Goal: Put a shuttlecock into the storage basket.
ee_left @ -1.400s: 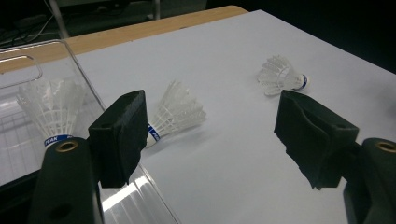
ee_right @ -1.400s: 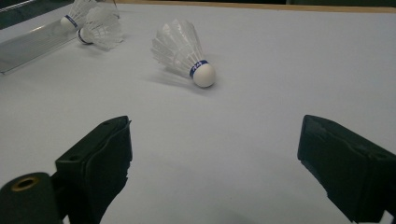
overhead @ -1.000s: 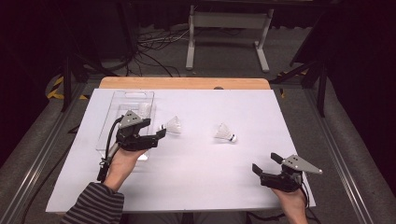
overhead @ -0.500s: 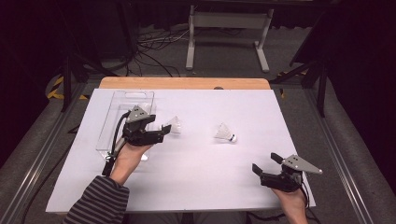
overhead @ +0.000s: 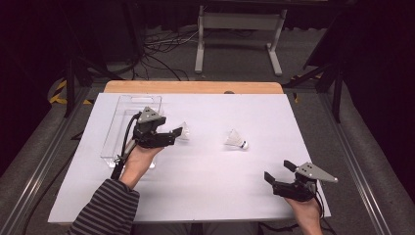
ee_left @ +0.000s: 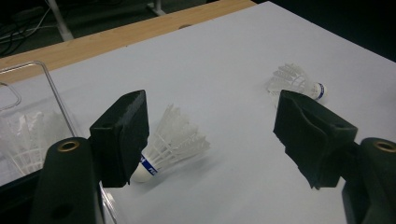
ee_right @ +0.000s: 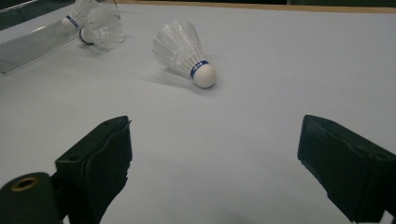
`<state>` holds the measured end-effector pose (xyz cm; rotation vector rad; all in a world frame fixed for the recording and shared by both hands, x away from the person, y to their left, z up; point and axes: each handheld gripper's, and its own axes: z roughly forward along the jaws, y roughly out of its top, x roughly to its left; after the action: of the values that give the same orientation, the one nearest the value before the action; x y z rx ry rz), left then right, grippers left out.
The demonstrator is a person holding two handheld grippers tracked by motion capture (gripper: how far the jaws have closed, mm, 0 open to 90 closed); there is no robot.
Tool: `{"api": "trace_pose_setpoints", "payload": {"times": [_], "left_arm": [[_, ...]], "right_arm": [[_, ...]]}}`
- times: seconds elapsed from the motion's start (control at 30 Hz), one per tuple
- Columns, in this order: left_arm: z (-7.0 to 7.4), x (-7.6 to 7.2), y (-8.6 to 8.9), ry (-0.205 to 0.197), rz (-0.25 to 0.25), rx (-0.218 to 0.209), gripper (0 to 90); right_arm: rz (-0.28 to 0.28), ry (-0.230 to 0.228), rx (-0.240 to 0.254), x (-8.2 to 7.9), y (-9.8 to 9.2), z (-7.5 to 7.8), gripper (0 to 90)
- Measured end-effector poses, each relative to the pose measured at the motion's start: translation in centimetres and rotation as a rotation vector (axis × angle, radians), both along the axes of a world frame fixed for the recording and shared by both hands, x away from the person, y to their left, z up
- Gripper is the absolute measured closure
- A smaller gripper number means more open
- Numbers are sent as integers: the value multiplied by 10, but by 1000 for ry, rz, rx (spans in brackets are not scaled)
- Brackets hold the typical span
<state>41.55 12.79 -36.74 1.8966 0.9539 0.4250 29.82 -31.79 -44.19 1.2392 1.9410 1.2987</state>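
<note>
white shuttlecock | on its side | white sheet | beside clear tray

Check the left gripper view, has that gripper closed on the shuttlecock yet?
No, the left gripper is wide open, with the shuttlecock lying on the table beside one jaw.

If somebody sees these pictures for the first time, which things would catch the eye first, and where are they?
First, the left gripper, open, its jaws on either side of a white shuttlecock lying on the white table beside a clear tray. A second shuttlecock lies alone near the table's middle. The right gripper waits open at the near right edge.
</note>
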Motion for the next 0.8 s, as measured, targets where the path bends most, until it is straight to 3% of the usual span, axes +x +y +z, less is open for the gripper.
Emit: {"api": "trace_pose_setpoints", "payload": {"times": [0.8], "left_arm": [[2,20,-15,52,5,21,281]], "right_arm": [[1,1,1,0,0,0,107]]}}
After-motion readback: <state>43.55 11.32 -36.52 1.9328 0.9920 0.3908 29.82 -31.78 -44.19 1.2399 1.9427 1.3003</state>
